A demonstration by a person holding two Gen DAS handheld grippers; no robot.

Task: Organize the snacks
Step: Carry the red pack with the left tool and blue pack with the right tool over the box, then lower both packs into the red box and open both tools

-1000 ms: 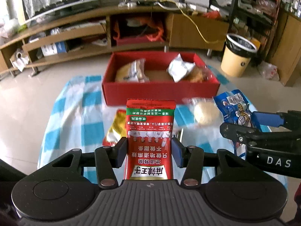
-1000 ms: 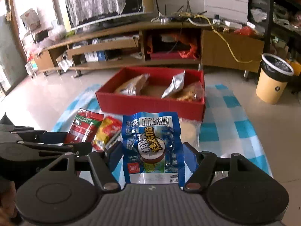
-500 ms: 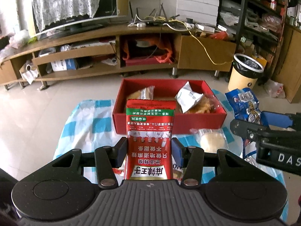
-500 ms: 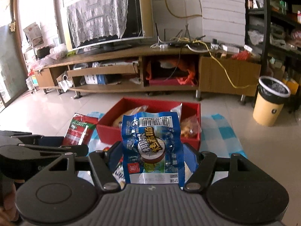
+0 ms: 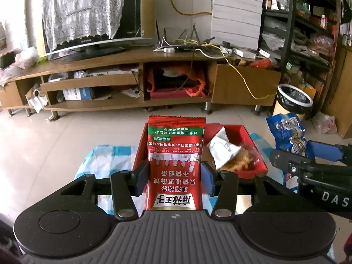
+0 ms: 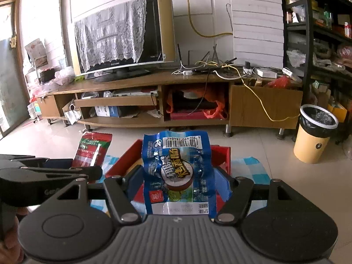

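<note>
Left gripper point(image 5: 175, 177): closed on red snack pouch point(image 5: 176, 160), pads pressed against both side edges; pouch upright, clear of the cloth.
Right gripper point(image 6: 179, 186): closed on blue sausage pack point(image 6: 177, 171), pack wedged between the pads, upright.
Change, near field: both packs raised off the blue checked cloth point(image 5: 105, 158) compared with a second ago; grips unchanged, no slip visible.
Change, view: both cameras tilted upward; loose snacks on the near cloth gone from view.
Red box point(image 5: 248, 140): just beyond both packs, on the cloth; white sachet point(image 5: 222, 147) and an orange snack already inside, at the right.
Relative position: red pouch to the left, blue pack to the right, well apart.
Task meaning: pick-up stage judged complete for both; carry toward the box under way; release over the open box judged next.
Far field: TV stand point(image 5: 140, 66) and bin point(image 6: 316, 132), not involved.
</note>
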